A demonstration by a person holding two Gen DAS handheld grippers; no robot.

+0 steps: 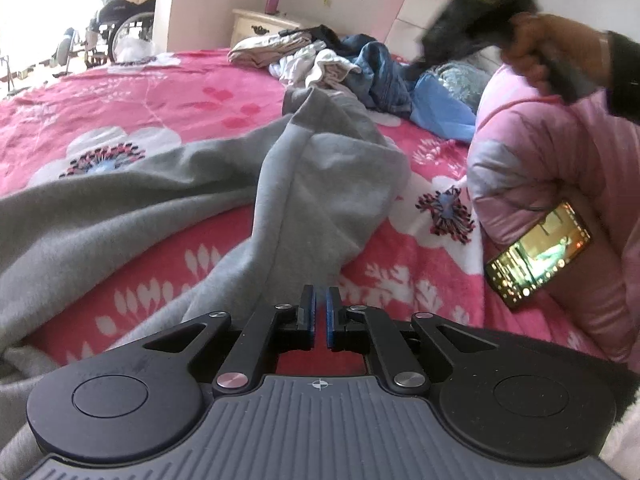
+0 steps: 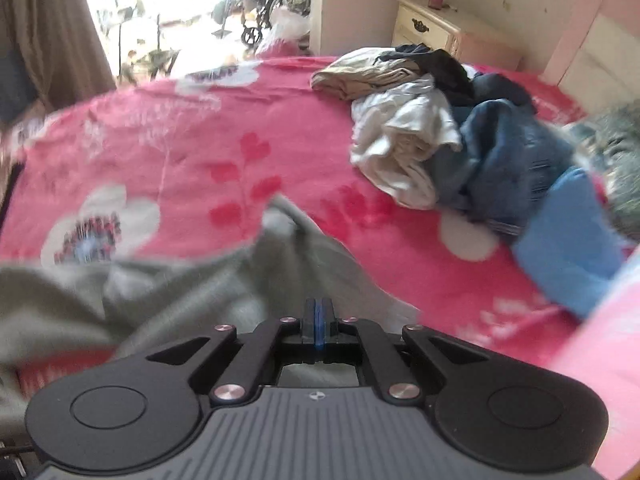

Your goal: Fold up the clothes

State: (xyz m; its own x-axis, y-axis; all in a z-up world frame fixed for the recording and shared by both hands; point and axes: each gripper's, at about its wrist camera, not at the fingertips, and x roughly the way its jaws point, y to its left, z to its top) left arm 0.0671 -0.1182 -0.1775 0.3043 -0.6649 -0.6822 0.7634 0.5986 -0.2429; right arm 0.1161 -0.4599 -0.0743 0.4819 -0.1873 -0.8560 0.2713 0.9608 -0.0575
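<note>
A grey sweatshirt point(image 1: 304, 184) lies crumpled across the near part of a bed covered by a pink floral blanket point(image 1: 160, 96), one long section bunched into a ridge that runs away from the camera toward a pile of unfolded clothes point(image 1: 344, 64) near the pink headboard point(image 1: 416, 4). The left gripper point(image 1: 320, 312) hangs over the near end of that ridge with its blue-padded tongs drawn almost together, a thin slit between them and no cloth visibly caught. The right gripper point(image 2: 319, 322), seen in its own blurred view, has its tongs pressed flat together above the grey fabric, again with nothing seen pinched. From the left view, a hand point(image 1: 532, 52) grips the handle of that right tool high at the upper right, above a pink quilted cushion point(image 1: 560, 184) with a lit phone point(image 1: 538, 254) leaning on it. The step in hand seems to be getting a fresh hold on the sweatshirt to spread it flat. To do it well, both tools would probably need to open before descending, take matching edges such as hem corners or shoulders, and pull the ridge out smooth before any fold is laid.
</note>
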